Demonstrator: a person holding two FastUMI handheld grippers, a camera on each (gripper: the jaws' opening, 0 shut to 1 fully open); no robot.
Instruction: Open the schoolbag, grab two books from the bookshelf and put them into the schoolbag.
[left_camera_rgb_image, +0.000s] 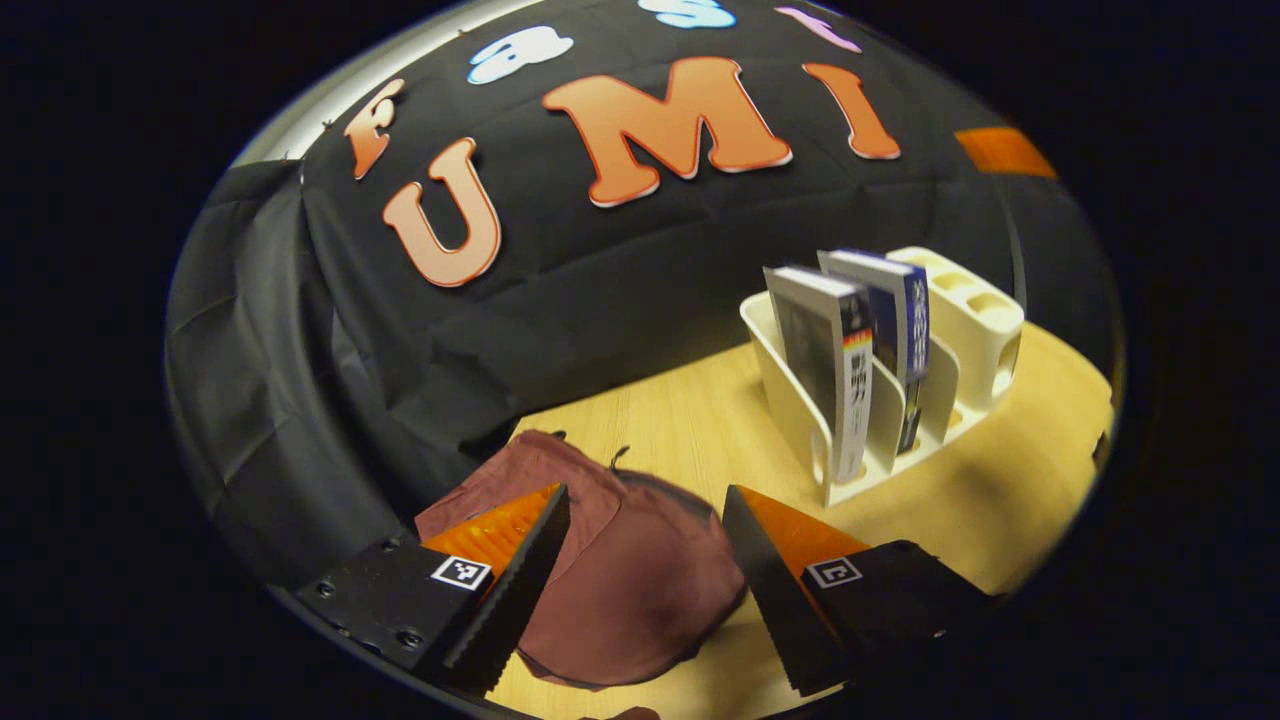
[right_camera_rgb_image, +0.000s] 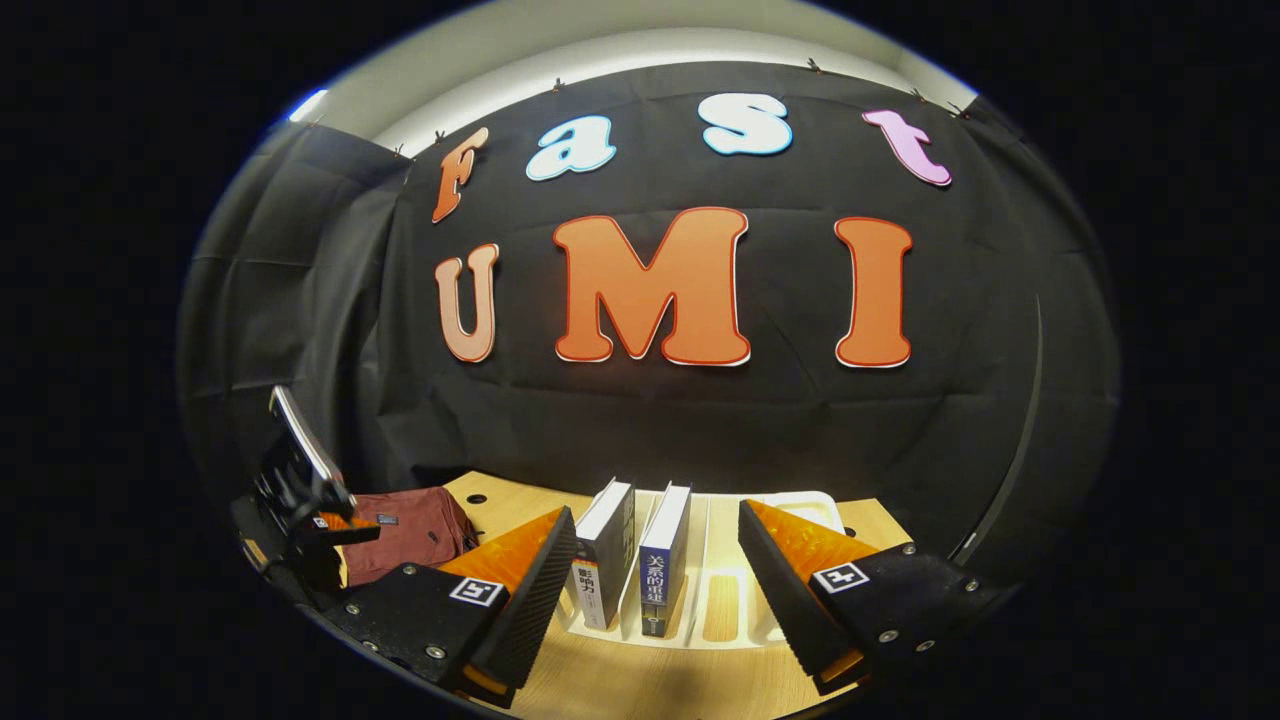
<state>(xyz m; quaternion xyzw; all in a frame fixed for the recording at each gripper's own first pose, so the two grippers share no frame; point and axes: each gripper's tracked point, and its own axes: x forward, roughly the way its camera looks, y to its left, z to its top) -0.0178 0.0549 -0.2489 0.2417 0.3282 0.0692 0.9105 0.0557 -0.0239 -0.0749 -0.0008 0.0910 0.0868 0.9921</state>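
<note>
Your left gripper (left_camera_rgb_image: 645, 560) hangs with its jaws spread wide and nothing between them, low in the left gripper view, above the dark red fabric schoolbag (left_camera_rgb_image: 620, 590). That bag lies slumped on the pale wooden tabletop (left_camera_rgb_image: 1000, 490) at the bottom centre of the frame, and whether its zip is open you cannot tell from here. To the right of the bag, apart from it, stands the cream plastic slotted bookshelf (left_camera_rgb_image: 795, 400), right of centre. Nothing lies on the table between the bag and the shelf.

In the right gripper view, your right gripper (right_camera_rgb_image: 655, 585) is likewise wide open and empty, at the bottom centre, with the bookshelf (right_camera_rgb_image: 720, 600) directly ahead between its fingers. Two books stand upright in neighbouring slots at the shelf's left end: a grey-covered book with a white spine (right_camera_rgb_image: 605, 555) on the left and a book with a blue spine (right_camera_rgb_image: 665, 560) just beside it on the right. The slots to their right hold nothing. Neither finger touches a book. At the lower left of this view the schoolbag (right_camera_rgb_image: 415, 530) rests on the table, with your left gripper (right_camera_rgb_image: 335, 528) partly in front of it.
</note>
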